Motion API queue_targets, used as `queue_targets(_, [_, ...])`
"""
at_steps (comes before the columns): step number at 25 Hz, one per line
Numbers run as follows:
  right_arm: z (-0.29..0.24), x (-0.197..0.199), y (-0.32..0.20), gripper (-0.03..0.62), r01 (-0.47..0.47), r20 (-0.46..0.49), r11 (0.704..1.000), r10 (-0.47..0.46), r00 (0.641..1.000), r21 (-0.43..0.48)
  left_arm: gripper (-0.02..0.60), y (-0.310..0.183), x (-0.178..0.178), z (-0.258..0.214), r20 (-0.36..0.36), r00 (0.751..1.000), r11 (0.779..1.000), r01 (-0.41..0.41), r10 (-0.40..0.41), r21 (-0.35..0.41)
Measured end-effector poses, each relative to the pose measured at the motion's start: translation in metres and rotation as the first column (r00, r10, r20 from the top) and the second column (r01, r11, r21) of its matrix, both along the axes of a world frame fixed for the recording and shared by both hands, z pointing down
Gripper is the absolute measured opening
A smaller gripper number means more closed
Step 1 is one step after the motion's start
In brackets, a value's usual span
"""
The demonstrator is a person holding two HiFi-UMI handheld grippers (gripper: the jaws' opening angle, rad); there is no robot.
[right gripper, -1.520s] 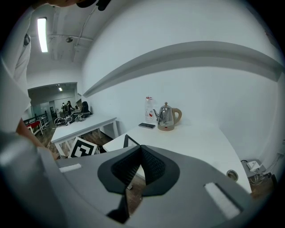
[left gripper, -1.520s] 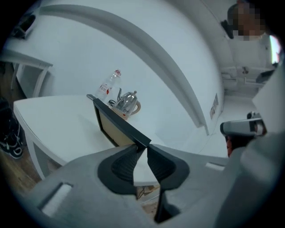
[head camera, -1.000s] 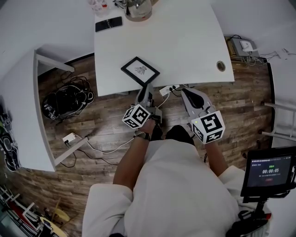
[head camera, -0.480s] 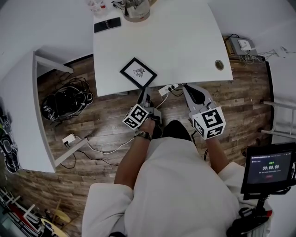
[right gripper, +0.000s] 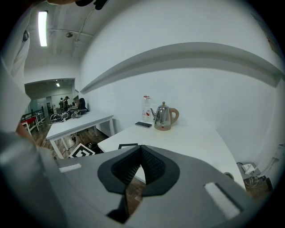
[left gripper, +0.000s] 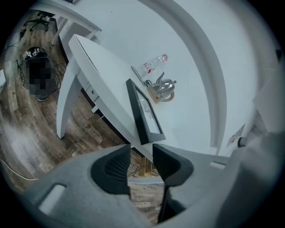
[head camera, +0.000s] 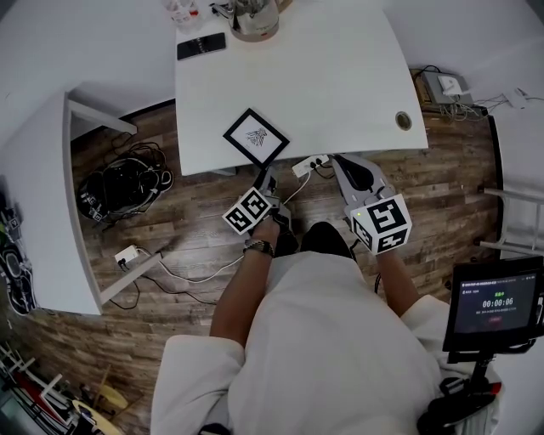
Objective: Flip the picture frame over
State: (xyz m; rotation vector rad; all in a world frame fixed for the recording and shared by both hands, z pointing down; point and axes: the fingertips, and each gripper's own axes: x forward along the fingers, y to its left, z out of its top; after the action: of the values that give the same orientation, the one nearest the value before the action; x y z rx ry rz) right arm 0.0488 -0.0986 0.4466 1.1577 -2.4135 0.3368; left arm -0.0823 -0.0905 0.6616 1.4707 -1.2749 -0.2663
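A black picture frame [head camera: 256,137] with a white mat and a small drawing lies face up, turned like a diamond, on the white table [head camera: 340,76] near its front edge. In the left gripper view the frame [left gripper: 144,113] sits just beyond the fingertips. My left gripper [head camera: 265,180] hangs off the table's edge, level with the frame's near corner. Its jaws are opening, and there is nothing between them [left gripper: 141,153]. To the right, below the table edge, my right gripper [head camera: 342,166] is shut and empty, its pads meeting [right gripper: 140,151].
A kettle [head camera: 253,15], a phone [head camera: 201,45] and a bottle [head camera: 180,10] stand at the table's far side. A cable hole [head camera: 404,121] is at the right. A second white table [head camera: 38,195] and a black bag [head camera: 123,183] are on the left, and a monitor [head camera: 497,302] is on the right.
My left gripper has dipped a little and tilted down towards the table edge. The frame lies where it was, and the right gripper has kept still.
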Motion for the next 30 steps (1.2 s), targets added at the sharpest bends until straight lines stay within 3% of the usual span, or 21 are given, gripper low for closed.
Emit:
queue_targets(5, [0.000,0.000,0.000,0.002,0.006,0.002,1.000,-0.006,1.000,0.003,0.163,0.009,-0.021,0.004,0.126,0.991,0.999,-0.036,0.039,-0.033])
queue_targets(10, [-0.002,-0.004,-0.002,0.002,0.010,0.011,1.000,-0.010,1.000,0.006,0.161,0.015,-0.033,-0.003,0.288,0.942,0.985,-0.165,0.172,-0.047])
queue_targets(13, [-0.004,-0.006,-0.004,0.002,0.011,0.020,1.000,-0.012,1.000,0.014,0.161,0.017,-0.041,-0.013,0.400,0.888,0.972,-0.231,0.227,-0.037])
queue_targets(19, [-0.011,-0.008,-0.011,0.002,0.007,0.038,0.999,-0.008,0.999,0.036,0.150,0.001,-0.056,-0.053,0.627,0.737,0.936,-0.349,0.253,0.033])
queue_targets(26, [-0.038,-0.014,-0.032,0.002,-0.014,0.078,0.995,0.007,0.997,0.096,0.038,-0.039,-0.056,-0.133,0.749,0.634,0.878,-0.452,0.191,0.159])
queue_targets(30, [-0.063,-0.020,-0.046,0.002,-0.024,0.122,0.990,0.007,0.993,0.138,0.005,-0.059,-0.055,-0.183,0.819,0.554,0.828,-0.522,0.147,0.205])
